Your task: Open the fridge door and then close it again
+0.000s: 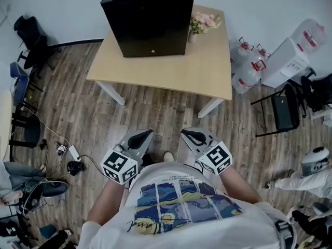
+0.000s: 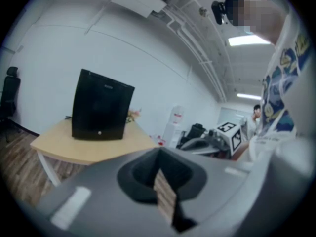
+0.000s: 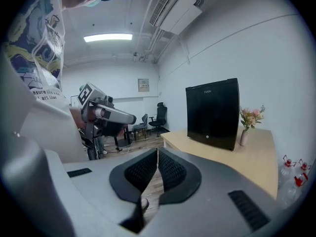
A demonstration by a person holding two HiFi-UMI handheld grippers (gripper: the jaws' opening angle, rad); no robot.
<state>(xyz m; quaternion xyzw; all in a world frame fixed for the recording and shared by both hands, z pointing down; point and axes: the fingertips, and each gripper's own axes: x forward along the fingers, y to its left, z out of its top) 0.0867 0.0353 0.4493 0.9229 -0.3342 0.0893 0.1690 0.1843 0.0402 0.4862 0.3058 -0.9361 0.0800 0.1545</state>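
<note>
A black mini fridge (image 1: 148, 19) stands with its door closed on a light wooden table (image 1: 207, 71) at the far side of the room. Both grippers are held close to my body, well short of the table. My left gripper (image 1: 148, 133) and right gripper (image 1: 185, 134) point toward the fridge, side by side, each with jaws together and nothing between them. In the left gripper view the fridge (image 2: 101, 107) is far ahead beyond the shut left gripper (image 2: 159, 151). The right gripper view shows the fridge (image 3: 213, 112) ahead to the right of the shut right gripper (image 3: 157, 150).
A small vase of flowers (image 1: 199, 25) stands on the table right of the fridge. Water bottles (image 1: 249, 66) and a white dispenser (image 1: 285, 61) sit right of the table, with a black chair (image 1: 285, 110) nearby. Office chairs (image 1: 31, 40) and cables (image 1: 67, 154) lie at the left.
</note>
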